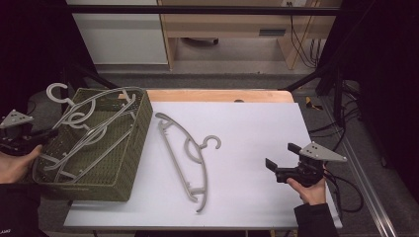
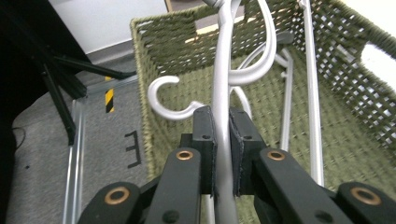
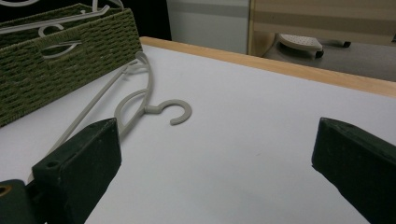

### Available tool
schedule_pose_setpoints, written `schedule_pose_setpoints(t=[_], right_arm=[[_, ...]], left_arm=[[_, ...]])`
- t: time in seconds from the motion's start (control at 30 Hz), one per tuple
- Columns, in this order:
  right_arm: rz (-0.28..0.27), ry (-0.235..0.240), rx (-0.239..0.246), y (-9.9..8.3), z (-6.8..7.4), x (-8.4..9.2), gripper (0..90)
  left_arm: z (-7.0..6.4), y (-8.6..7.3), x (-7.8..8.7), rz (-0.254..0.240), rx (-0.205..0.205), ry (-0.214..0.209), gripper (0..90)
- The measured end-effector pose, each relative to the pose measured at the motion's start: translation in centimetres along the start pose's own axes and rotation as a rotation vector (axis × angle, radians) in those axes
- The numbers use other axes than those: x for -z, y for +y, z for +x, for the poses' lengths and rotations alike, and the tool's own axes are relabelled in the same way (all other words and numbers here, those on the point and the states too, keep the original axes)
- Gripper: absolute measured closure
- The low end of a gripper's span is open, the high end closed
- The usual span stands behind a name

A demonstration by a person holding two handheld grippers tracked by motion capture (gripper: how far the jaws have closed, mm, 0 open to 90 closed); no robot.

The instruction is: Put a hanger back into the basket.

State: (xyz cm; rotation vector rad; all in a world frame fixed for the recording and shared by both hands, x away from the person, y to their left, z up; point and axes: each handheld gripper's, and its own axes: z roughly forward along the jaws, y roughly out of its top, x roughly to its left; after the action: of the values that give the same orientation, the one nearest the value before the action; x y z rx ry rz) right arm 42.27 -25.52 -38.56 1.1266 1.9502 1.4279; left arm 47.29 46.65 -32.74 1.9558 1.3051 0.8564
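A white sheet (image 1: 257, 128) covers a wooden table (image 1: 217, 95), with grey floor and pale cabinets beyond it and dark frame rails at the sides. At the table's left end stands an olive woven basket (image 1: 133, 148) holding several grey plastic hangers.

The left gripper (image 1: 30, 137) sits at the basket's outer left side, held in a hand at the frame edge. In the left gripper view its two black jaws are pressed together on the pale bar of the held hanger (image 2: 223, 116), which runs straight up between the pads and away from the claw over the basket's interior. Just left of the jaw tips curls the hook of another hanger (image 2: 163, 95); further bars lie on the basket floor ahead and to the right of the claw.

The right gripper (image 1: 282, 159) rests low over the white sheet near the table's right front, held in the person's other hand, its jaws standing wide apart with nothing between them. Ahead of it and to its left, well apart, a loose hanger (image 1: 190, 158) lies flat on the sheet, its hook (image 3: 177, 112) turned toward the claw's side, with the basket just beyond it.
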Motion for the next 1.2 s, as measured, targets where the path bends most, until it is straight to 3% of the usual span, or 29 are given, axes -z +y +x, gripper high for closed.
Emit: schedule_pose_setpoints(t=[0.1, 0.3, 0.4, 0.53, 0.63, 0.87, 1.07, 1.2], right_arm=[[0.000, 0.000, -0.001, 0.0, 0.0, 0.0, 1.7], [0.003, 0.004, 0.000, 0.0, 0.0, 0.0, 1.7], [0.005, -0.001, 0.000, -0.1, 0.0, -0.1, 1.7], [0.003, 0.004, 0.007, -0.1, 0.0, 0.0, 1.7], [0.003, 0.004, 0.008, 0.0, -0.1, 0.0, 1.7], [0.011, 0.001, 0.011, -0.1, 0.0, -0.2, 1.7], [0.009, 0.002, 0.008, -0.1, 0.0, -0.2, 1.7], [0.007, 0.003, 0.012, -0.1, 0.0, -0.1, 1.7]], left_arm=[[0.3, -0.3, -0.1, 0.007, 0.014, 0.002, 82.6], [-0.3, -0.1, -0.6, 0.033, -0.033, 0.028, 82.5], [-0.7, 0.0, -1.1, 0.041, -0.038, 0.028, 82.5], [-1.5, 0.0, -2.1, 0.044, -0.028, 0.035, 82.6], [-1.1, -0.9, -2.4, 0.041, 0.004, 0.022, 82.5], [-1.0, -2.1, -3.3, 0.080, 0.036, 0.009, 82.2], [-1.3, -2.1, -4.3, 0.161, 0.010, 0.049, 81.8], [-1.4, -2.2, -4.6, 0.171, -0.018, 0.056, 82.0]])
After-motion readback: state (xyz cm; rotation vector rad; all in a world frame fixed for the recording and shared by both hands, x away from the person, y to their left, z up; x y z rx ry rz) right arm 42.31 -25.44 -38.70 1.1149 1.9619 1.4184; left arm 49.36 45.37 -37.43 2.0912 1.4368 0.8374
